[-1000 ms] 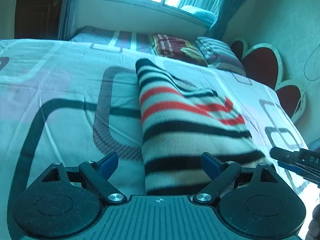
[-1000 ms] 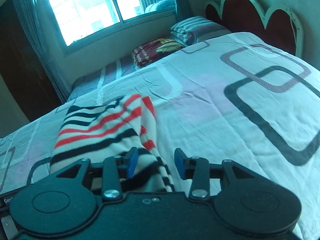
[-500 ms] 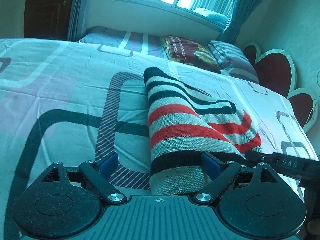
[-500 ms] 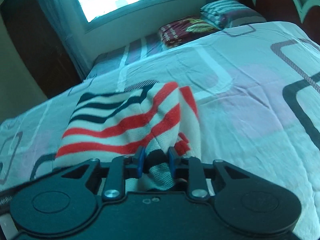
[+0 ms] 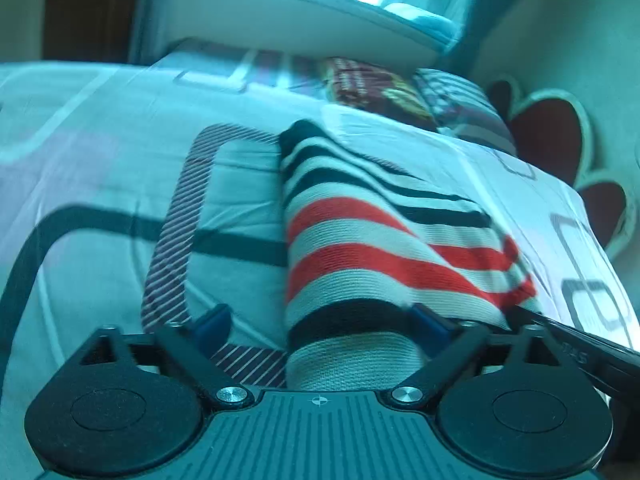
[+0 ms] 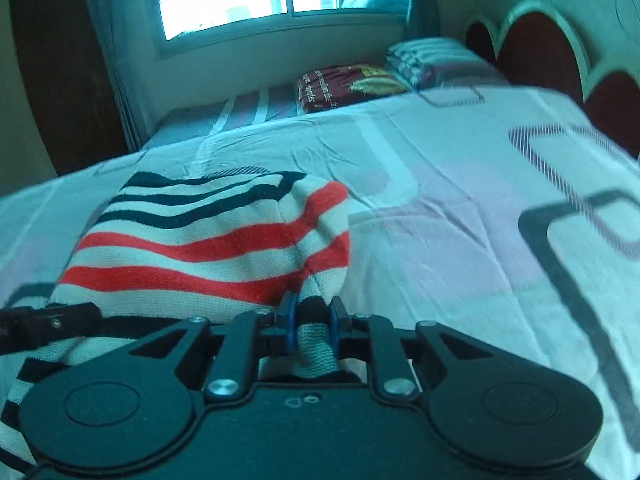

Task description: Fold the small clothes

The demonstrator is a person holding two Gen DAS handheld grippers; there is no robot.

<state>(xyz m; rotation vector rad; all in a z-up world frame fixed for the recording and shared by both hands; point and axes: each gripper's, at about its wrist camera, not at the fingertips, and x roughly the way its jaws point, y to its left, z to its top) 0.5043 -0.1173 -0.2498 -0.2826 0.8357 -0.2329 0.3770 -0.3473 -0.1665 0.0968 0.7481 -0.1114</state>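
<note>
A small knit garment (image 5: 360,248) with white, black and red stripes lies on the bed. In the left wrist view its near end reaches between the fingers of my left gripper (image 5: 320,326). Those jaws are opening wide, and the right pad (image 5: 430,328) sits close against the cloth without pinching it. In the right wrist view my right gripper (image 6: 312,320) is shut on a bunched bit of the garment's (image 6: 208,240) near hem, which rises a little off the bed. The right gripper's finger (image 5: 560,336) also shows at the left view's right edge.
The bedspread (image 6: 460,220) is pale with dark rounded-square patterns. A dark red folded item (image 6: 344,84) and a striped pillow (image 6: 432,60) lie at the far end under the window. Red heart-shaped headboard panels (image 5: 552,136) stand on the right.
The right gripper's jaws came together on the garment's hem and bunched it up. The left gripper slid closer to the garment's near end, and its jaws spread wider.
</note>
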